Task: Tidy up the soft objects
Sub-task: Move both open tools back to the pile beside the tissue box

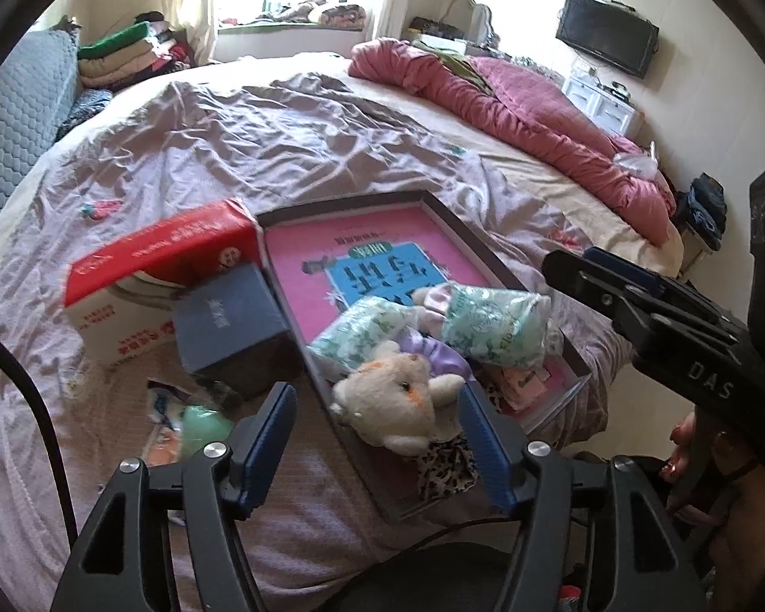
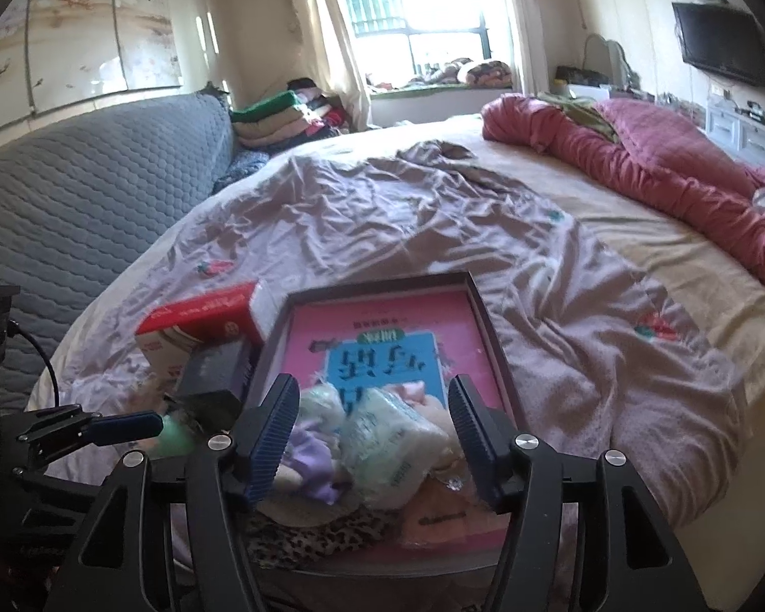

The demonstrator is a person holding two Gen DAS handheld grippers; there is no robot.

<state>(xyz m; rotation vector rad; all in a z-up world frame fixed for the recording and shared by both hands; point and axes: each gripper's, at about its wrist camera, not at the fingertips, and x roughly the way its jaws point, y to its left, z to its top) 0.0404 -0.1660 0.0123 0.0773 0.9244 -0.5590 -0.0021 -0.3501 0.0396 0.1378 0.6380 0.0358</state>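
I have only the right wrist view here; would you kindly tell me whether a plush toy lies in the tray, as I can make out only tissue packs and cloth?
Observer: Yes, a cream plush bear lies at the near corner of the tray, just in front of the tissue packs.
Operator: Thank you. How does the left claw stand relative to it?
Observer: The left claw is open, and the bear sits between its fingers without being gripped.
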